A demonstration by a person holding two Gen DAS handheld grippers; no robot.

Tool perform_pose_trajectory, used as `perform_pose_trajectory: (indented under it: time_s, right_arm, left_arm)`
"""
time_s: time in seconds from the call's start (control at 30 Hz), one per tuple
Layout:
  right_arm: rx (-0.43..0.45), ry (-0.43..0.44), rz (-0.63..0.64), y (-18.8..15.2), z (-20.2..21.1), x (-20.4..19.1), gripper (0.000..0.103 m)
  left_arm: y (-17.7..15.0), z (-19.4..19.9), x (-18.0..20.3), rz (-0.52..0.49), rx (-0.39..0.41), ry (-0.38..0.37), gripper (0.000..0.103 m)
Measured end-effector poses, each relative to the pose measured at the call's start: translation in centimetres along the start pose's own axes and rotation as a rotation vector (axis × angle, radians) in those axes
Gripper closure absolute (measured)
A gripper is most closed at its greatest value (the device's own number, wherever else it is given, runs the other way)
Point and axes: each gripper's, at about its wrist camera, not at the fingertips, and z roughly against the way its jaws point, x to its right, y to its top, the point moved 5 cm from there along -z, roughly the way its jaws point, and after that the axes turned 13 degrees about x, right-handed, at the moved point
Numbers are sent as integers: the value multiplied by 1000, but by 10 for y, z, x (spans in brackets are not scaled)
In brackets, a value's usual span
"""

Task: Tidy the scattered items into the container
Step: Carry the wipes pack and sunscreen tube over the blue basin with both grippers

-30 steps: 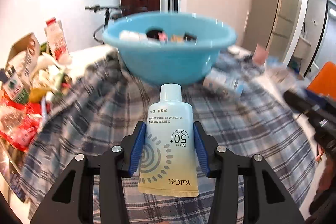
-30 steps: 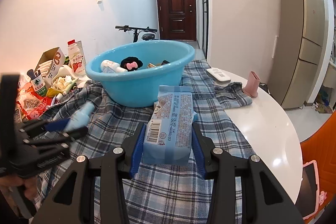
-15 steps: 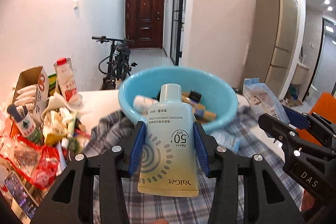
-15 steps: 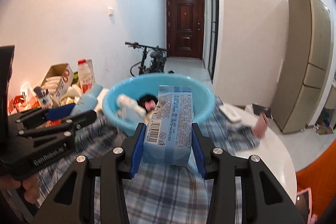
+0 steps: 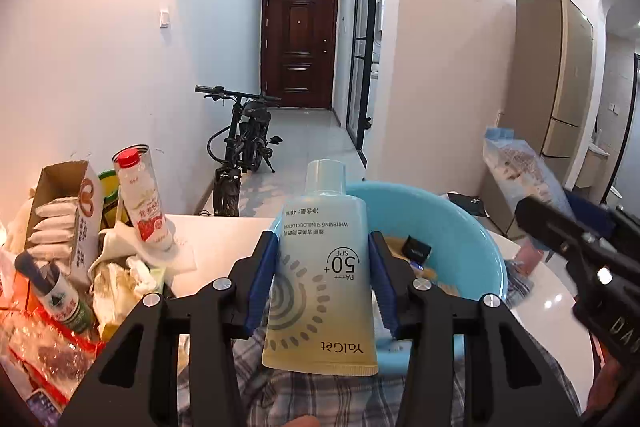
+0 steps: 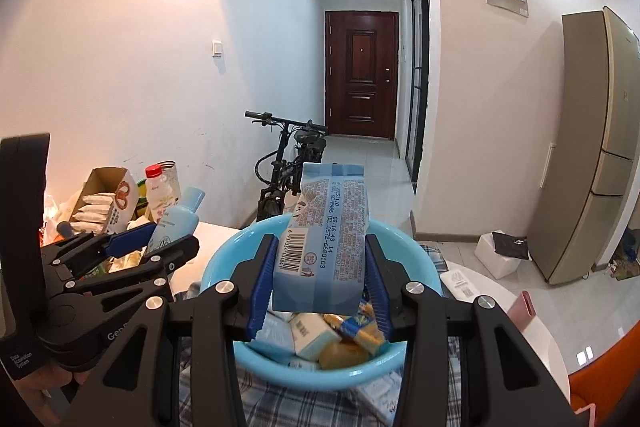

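My left gripper [image 5: 322,279] is shut on a pale blue and yellow sunscreen tube [image 5: 322,279], cap pointing away, held above the near left rim of the light blue basin [image 5: 472,239]. My right gripper [image 6: 320,267] is shut on a light blue tissue pack [image 6: 324,239], held over the basin [image 6: 224,267], which holds several small packs and boxes. In the right wrist view the left gripper [image 6: 160,247] with its tube [image 6: 176,223] shows at the left. The left wrist view shows the right gripper [image 5: 560,223] and the tissue pack [image 5: 516,167] at the right.
A plaid cloth [image 6: 452,359] covers the round white table [image 6: 532,339] under the basin. A clutter pile lies at the left: an open carton [image 5: 72,203], a red-capped bottle [image 5: 140,199], a small green bottle [image 5: 56,291]. A pink holder [image 6: 522,307] stands at right. A bicycle [image 6: 288,163] stands beyond.
Both grippers have risen and moved toward the basin with their items still held. The basin now lies close below them, and the right gripper looks down into it.
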Motion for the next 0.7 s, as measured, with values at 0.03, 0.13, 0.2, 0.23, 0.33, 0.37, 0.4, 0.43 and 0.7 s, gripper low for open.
perform_pose_trajectory:
  time_s: [0.03, 0.13, 0.2, 0.23, 0.33, 0.37, 0.4, 0.43, 0.7]
  right_arm:
    - [-4, -1, -2, -2, -5, 1, 59]
    - [-32, -13, -16, -10, -25, 9, 59]
    - [-53, -26, -37, -17, -39, 16, 59]
    - [-60, -32, -46, -20, -44, 20, 59]
    - [-81, -55, -81, -28, -61, 30, 59]
    - [-94, -55, -84, -30, -64, 32, 59]
    - [-104, -53, -80, -33, -68, 32, 59]
    - [-111, -54, -73, -35, -71, 31, 59]
    - [-99, -24, -51, -23, -88, 15, 59]
  left_arm:
    - [1, -5, 1, 3, 0, -2, 59]
    - [1, -24, 7, -7, -10, -10, 59]
    - [0, -33, 13, -15, -16, -15, 59]
    - [-2, -37, 15, -15, -19, -19, 59]
    - [-8, -46, 19, -9, -25, -30, 59]
    - [-12, -50, 19, -7, -30, -28, 59]
    - [-14, -54, 20, -17, -45, -28, 59]
    - [-15, -57, 22, -29, -51, -31, 59]
    - [-19, -64, 6, -10, -74, -11, 59]
